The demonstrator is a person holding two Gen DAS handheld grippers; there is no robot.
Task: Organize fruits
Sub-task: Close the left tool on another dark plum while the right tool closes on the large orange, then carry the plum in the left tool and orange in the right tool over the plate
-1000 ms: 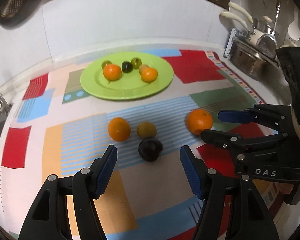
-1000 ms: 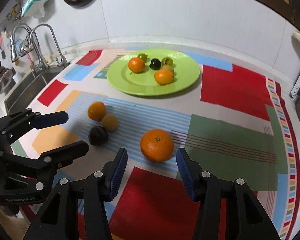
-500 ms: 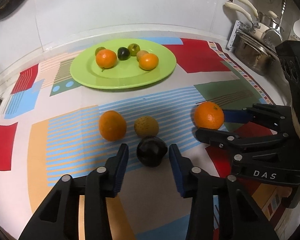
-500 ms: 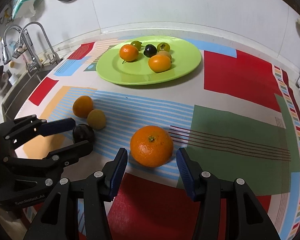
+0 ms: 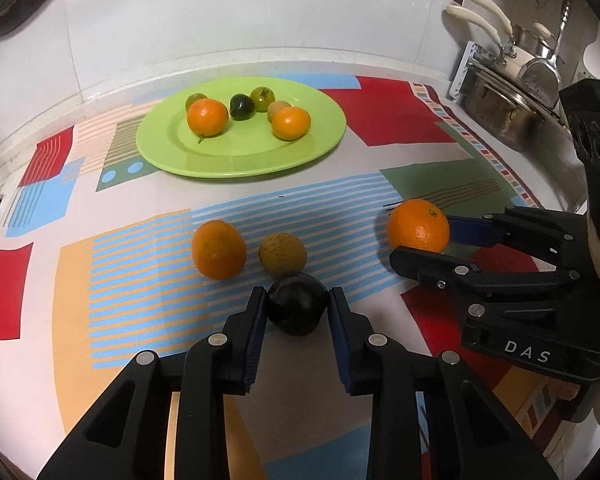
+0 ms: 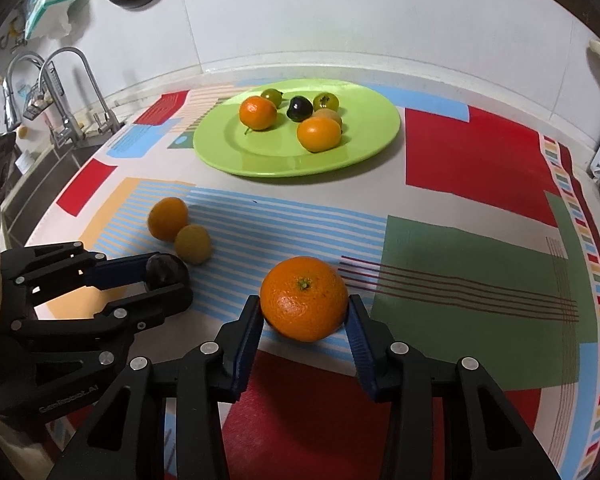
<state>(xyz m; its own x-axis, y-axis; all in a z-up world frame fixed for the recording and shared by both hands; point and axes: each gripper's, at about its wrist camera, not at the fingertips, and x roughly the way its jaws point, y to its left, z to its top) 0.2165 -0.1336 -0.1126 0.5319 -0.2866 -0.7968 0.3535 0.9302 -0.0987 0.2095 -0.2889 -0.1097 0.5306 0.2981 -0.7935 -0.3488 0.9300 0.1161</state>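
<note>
Dark plum (image 5: 297, 309) in left claw (image 5: 297, 312); orange (image 6: 304, 299) in right claw (image 6: 305, 320)

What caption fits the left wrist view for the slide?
Left gripper closed around a dark plum on the patterned mat, right gripper bracketing an orange, green plate behind.

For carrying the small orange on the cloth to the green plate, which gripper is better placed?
Left, probably. The small orange lies just beside the left gripper, whose fingers bracket the dark fruit. The right gripper brackets the large orange, farther away.
</note>
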